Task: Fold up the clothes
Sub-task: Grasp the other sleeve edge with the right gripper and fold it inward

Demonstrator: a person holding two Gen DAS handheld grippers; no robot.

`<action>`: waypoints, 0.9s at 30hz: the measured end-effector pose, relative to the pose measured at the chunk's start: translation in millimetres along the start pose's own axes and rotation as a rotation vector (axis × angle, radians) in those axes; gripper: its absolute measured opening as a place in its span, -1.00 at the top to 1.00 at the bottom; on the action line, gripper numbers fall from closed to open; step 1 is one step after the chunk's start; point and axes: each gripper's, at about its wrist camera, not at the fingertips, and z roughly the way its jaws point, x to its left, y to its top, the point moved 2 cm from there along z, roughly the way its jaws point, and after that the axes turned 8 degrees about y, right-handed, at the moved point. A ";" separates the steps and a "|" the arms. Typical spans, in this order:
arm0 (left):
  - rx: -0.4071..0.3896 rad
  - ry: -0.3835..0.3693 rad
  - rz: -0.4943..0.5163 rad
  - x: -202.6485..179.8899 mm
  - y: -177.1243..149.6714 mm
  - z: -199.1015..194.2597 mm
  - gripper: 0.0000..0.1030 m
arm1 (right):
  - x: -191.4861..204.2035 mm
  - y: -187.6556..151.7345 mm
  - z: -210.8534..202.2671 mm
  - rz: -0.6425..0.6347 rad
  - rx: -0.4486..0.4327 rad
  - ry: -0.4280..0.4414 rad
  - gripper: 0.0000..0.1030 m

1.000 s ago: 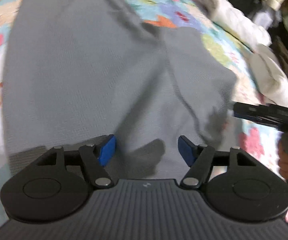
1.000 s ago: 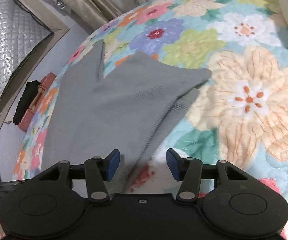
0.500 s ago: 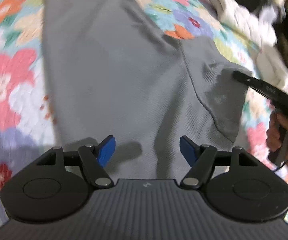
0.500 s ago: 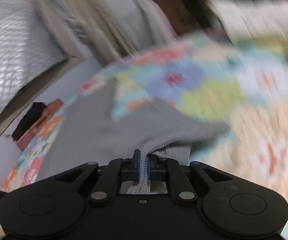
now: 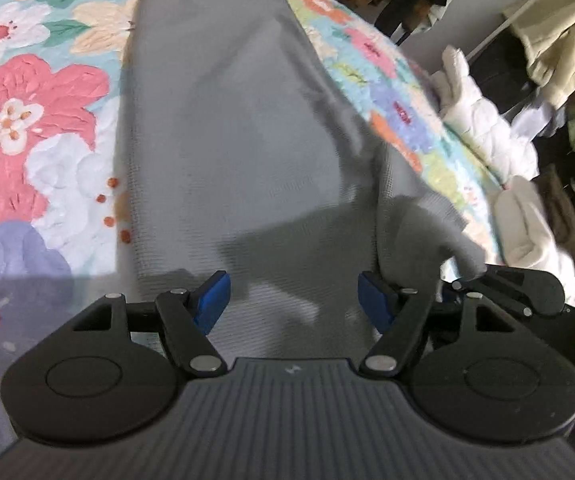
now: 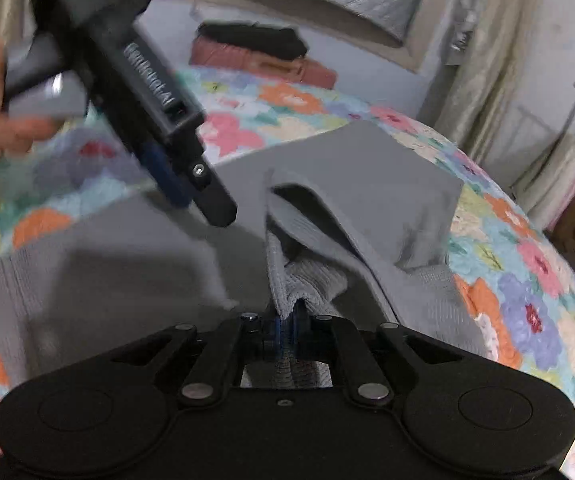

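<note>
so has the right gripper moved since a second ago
Yes. The right gripper, open over the quilt edge before, has shut on the grey garment and carried its edge inward over the body.

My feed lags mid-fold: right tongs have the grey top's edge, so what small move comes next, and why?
Probably carry the right tongs a little further across the top, then lower. They are shut on its ribbed edge, lifted over the flat body, the fold unfinished. The left tongs hover open above the cloth, free to pin it.

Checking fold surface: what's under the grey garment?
The grey garment lies on a floral quilt, which shows all around it. The right gripper pinches its lifted sleeve edge; anything beneath the flat part is covered.
</note>
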 end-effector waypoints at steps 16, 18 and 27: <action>0.003 -0.141 0.054 -14.4 -0.9 18.5 -0.39 | -29.7 -34.3 -4.6 0.503 0.004 0.376 -0.20; -0.015 -0.161 0.094 -22.8 1.7 18.8 -0.39 | -39.6 -44.3 -15.4 0.650 -0.034 0.396 -0.20; 0.064 -0.096 0.224 -49.6 -10.7 51.4 -0.39 | -78.1 -97.9 -67.9 1.042 -0.229 0.313 -0.50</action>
